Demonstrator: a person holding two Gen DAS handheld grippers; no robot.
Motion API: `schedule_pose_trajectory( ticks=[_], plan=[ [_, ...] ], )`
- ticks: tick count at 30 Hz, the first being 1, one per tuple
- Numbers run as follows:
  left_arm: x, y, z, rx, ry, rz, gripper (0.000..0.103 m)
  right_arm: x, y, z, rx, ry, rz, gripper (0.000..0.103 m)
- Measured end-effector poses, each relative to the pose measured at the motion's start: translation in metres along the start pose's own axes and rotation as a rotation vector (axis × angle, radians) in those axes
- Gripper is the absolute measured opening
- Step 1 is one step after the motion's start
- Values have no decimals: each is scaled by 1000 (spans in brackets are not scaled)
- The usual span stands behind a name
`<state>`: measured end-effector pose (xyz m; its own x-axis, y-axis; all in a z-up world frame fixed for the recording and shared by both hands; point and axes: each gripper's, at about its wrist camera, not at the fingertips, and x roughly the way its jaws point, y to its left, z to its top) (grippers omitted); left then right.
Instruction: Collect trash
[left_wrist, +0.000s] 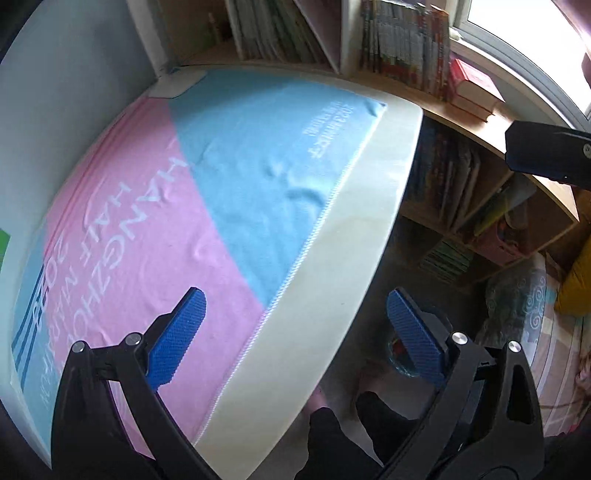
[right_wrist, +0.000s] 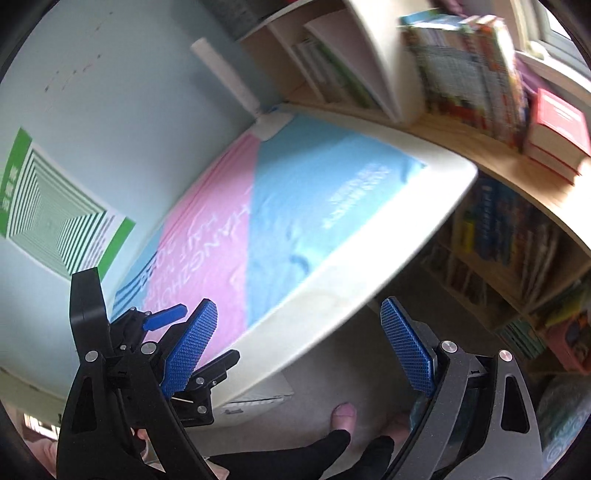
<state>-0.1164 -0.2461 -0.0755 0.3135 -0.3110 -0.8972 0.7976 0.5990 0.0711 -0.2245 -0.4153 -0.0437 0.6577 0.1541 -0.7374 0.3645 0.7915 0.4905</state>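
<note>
Both hand-held grippers, left (left_wrist: 295, 332) and right (right_wrist: 299, 343), stand wide apart, gripping nothing. Beyond them lies a pink-and-blue towel (left_wrist: 207, 192) on the white counter (left_wrist: 354, 236).

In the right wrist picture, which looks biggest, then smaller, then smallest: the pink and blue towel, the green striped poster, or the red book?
1. pink and blue towel, covering most of the table.
2. green striped poster on the wall.
3. red book on the shelf.
The poster and book sit farther from the camera, so their true sizes stay unsure.

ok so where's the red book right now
The red book lies flat on the wooden shelf top, upper right in both views, right of the upright books.
</note>
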Motion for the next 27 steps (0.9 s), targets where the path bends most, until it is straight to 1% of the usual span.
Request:
schedule_pose_trajectory(
  ticks=[5,12,15,21,27],
  plan=[
    [-8,41,-17,-114,-6,53,97,28,39,7,-83,50,48,90],
    [-25,97,-48,-287,-23,153,97,62,93,13,-200,118,116,90],
    [-33,120,-62,-356,-29,211,97,76,116,12,-249,150,142,90],
    [-42,153,-89,-446,-24,341,97,102,161,8,-333,210,195,90],
    [-50,176,-114,-561,-25,376,97,120,196,5,-409,257,238,90]
  ],
)
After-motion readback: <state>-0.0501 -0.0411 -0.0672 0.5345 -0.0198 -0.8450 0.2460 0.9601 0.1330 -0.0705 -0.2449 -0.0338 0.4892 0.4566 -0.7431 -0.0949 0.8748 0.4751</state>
